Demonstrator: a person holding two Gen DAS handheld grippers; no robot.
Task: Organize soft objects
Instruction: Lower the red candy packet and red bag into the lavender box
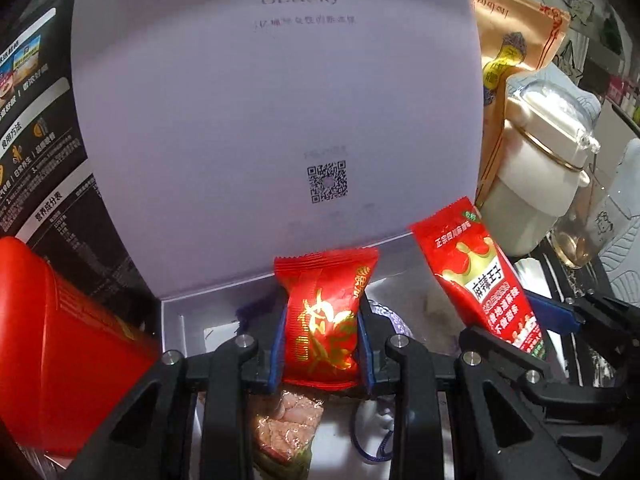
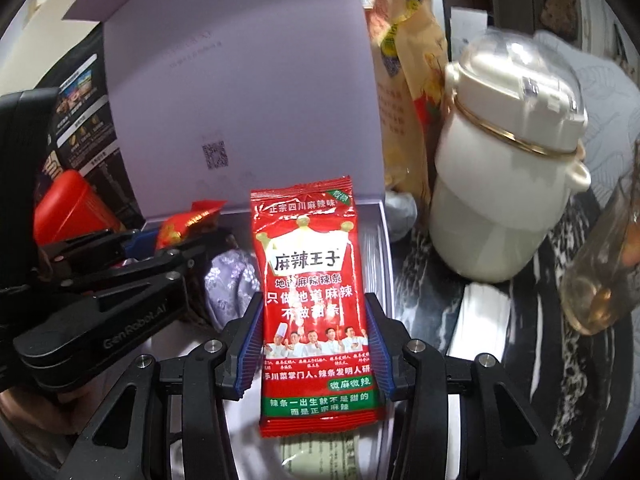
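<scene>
My left gripper (image 1: pixel 322 344) is shut on a small red and gold snack packet (image 1: pixel 320 316), held upright over the open white box (image 1: pixel 176 316). My right gripper (image 2: pixel 316 344) is shut on a longer red spicy-strip packet (image 2: pixel 314 300) with white characters, also above the box. Each wrist view catches the other hand: the strip packet (image 1: pixel 484 276) with the right gripper (image 1: pixel 532 332) at lower right, and the small packet (image 2: pixel 188 224) with the left gripper (image 2: pixel 160 248) at left. In the box lie a lilac patterned pouch (image 2: pixel 230 284) and a clear-wrapped pinkish snack (image 1: pixel 288 428).
The box's white lid (image 1: pixel 276 120) stands upright behind both packets. A red tin (image 1: pixel 68 344) and a black printed box (image 1: pixel 36 140) flank the left side. On the right stand a cream lidded jar (image 2: pixel 504 184), an orange-yellow bag (image 2: pixel 404 60) and a glass bottle (image 2: pixel 600 276) on a dark marbled surface.
</scene>
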